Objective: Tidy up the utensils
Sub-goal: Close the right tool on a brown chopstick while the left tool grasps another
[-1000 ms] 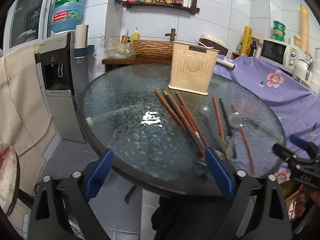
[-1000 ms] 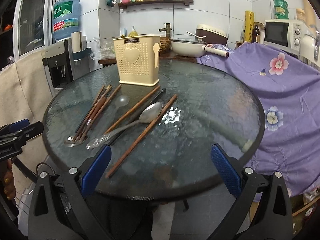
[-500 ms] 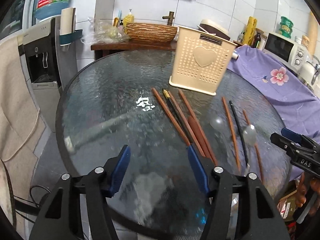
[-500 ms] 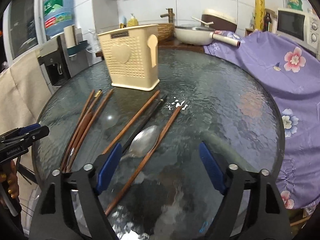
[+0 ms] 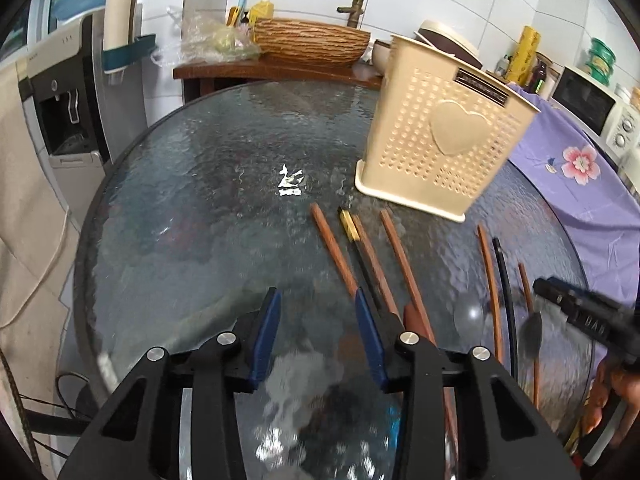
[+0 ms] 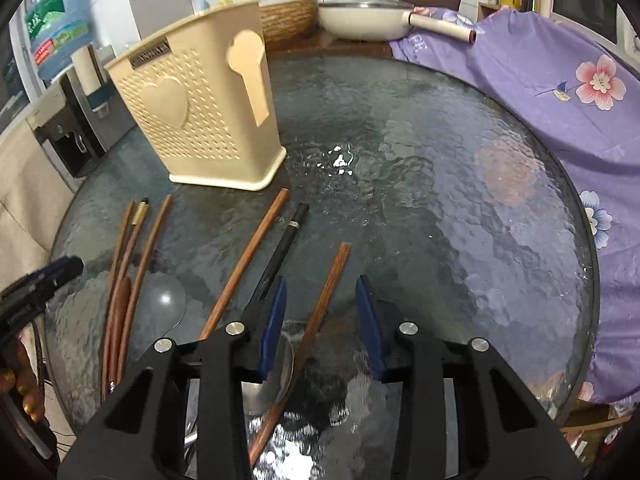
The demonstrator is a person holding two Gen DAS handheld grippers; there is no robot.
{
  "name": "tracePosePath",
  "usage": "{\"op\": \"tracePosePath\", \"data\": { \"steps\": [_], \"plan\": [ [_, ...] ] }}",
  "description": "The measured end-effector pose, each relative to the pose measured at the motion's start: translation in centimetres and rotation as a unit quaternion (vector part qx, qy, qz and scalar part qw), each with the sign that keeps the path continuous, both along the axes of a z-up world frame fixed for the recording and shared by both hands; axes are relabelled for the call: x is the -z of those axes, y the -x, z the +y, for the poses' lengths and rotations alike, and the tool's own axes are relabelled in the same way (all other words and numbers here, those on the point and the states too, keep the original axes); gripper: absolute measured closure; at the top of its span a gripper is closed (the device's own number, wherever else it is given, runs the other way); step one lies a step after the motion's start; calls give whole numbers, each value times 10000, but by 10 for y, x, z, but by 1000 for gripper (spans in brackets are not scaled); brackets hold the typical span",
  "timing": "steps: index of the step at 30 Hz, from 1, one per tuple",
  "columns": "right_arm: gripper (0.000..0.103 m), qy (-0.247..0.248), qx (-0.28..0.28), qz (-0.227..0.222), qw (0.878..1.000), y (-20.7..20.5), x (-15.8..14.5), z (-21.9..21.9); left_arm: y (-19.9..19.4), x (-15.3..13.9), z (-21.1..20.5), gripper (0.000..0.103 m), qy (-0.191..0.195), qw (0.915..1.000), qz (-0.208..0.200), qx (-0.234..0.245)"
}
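A cream perforated utensil holder (image 5: 440, 140) stands on the round glass table (image 5: 208, 184); it also shows in the right wrist view (image 6: 200, 116). Several brown and black chopsticks (image 5: 376, 264) lie in front of it. My left gripper (image 5: 318, 320) is open and empty, low over the table just left of the left group of chopsticks. My right gripper (image 6: 320, 312) is open, its jaws on either side of a brown chopstick (image 6: 326, 288). A metal spoon (image 6: 280, 376) lies partly under the right gripper. Another group of chopsticks (image 6: 128, 264) lies to the left.
A purple flowered cloth (image 6: 552, 88) covers the counter at the table's right. A pan (image 6: 360, 20) and a wicker basket (image 5: 312, 42) sit behind the table. A water dispenser (image 5: 72, 92) stands to the left.
Both grippers have moved forward and down over the table, closer to the chopsticks. The right gripper now straddles a brown chopstick. Both sets of jaws have narrowed.
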State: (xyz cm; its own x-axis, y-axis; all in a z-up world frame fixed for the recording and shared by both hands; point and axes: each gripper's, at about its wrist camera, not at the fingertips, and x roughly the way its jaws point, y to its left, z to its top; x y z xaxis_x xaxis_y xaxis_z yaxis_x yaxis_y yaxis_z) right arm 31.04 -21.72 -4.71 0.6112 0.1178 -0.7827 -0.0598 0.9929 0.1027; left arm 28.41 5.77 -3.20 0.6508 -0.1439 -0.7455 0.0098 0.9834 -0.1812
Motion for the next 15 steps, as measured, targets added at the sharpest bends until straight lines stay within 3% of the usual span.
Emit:
{"op": "tracePosePath", "data": {
  "steps": [6, 15],
  "plan": [
    [73, -48, -1, 260, 9997, -9, 12, -1, -34, 2, -5, 75, 155, 9995, 266, -105],
    [76, -21, -26, 373, 9993, -18, 16, 3, -63, 15, -5, 78, 332, 9976, 605, -85]
  ]
}}
